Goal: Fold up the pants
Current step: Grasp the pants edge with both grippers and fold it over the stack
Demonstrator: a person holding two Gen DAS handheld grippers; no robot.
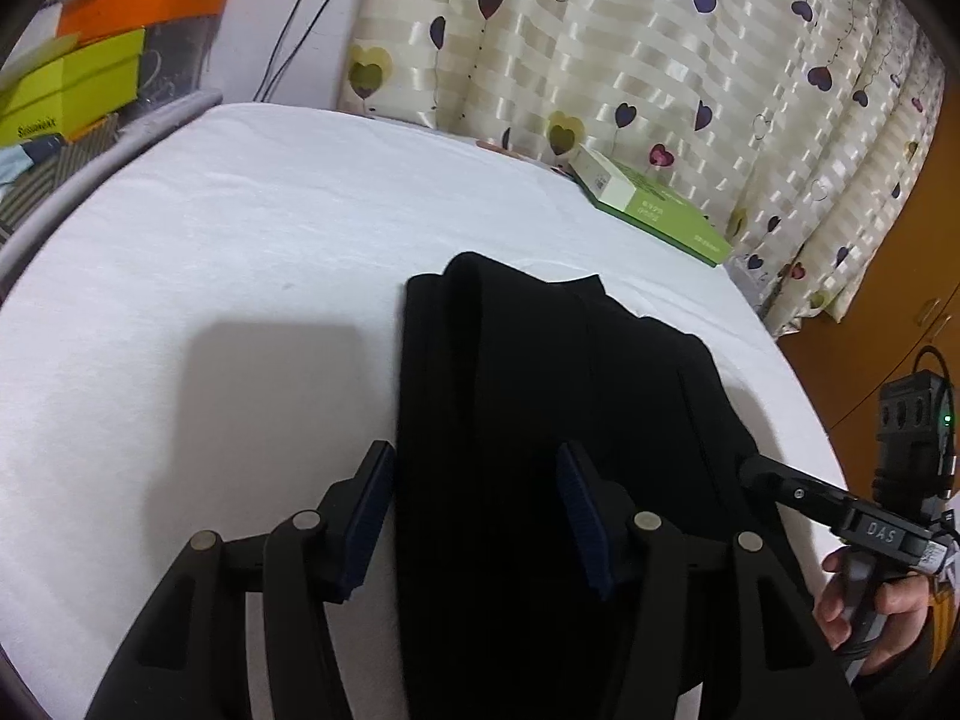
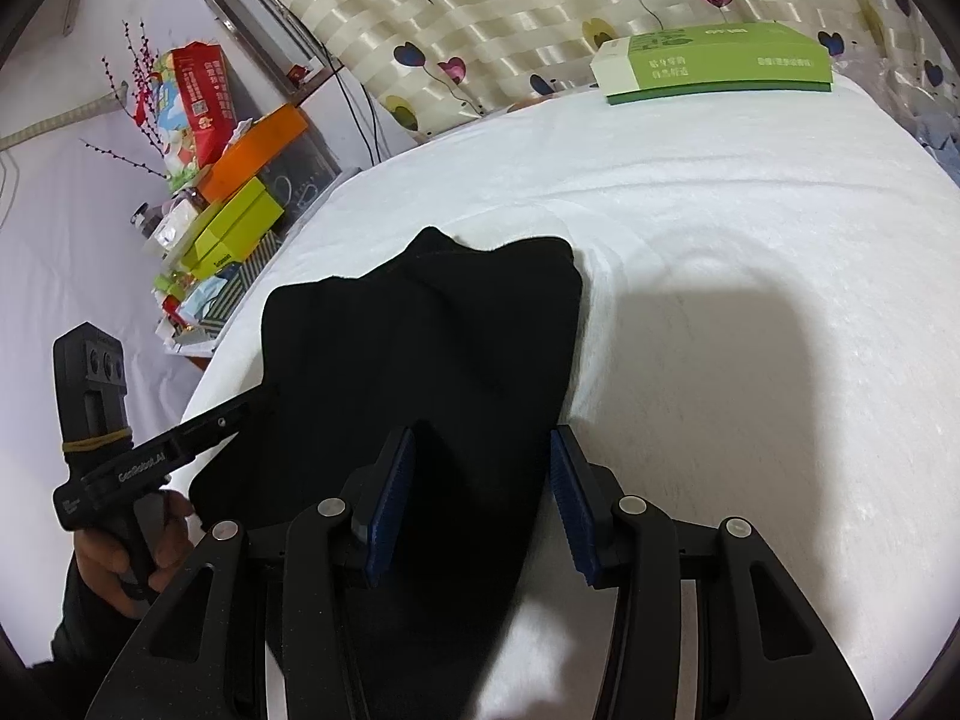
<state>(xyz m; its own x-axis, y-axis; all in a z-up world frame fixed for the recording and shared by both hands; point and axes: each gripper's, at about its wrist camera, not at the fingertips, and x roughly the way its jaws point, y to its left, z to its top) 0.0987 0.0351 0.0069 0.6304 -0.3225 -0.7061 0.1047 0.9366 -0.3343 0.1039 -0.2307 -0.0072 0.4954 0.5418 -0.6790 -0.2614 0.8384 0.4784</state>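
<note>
The black pants (image 1: 540,420) lie in a long, narrow bundle on the white sheet (image 1: 240,240) of the bed, running away from the person toward the curtain (image 1: 660,60) with its heart pattern. The far end of the bundle is uneven, with a rounded fold standing slightly higher than the rest.

The left gripper (image 1: 477,516) is spread wide, its blue pads (image 1: 369,516) on either side of the pants' left edge: one pad is over the bare sheet, the other over the dark cloth. It grips nothing. The right gripper (image 2: 483,504) is likewise spread, straddling the right edge of the pants (image 2: 420,372), one pad over the cloth and one just beside it over the sheet; it also grips nothing.

In the left wrist view, the right gripper's finger reaches in at the pants' right edge, with a hand (image 1: 870,594) on its handle. In the right wrist view, a hand (image 2: 132,546) holds the left gripper at the pants' left edge.

A green box (image 2: 714,63) lies near the far edge of the bed by the curtain, well apart from the pants. Stacked boxes (image 2: 240,204), orange and lime, stand off the bed's left side.
</note>
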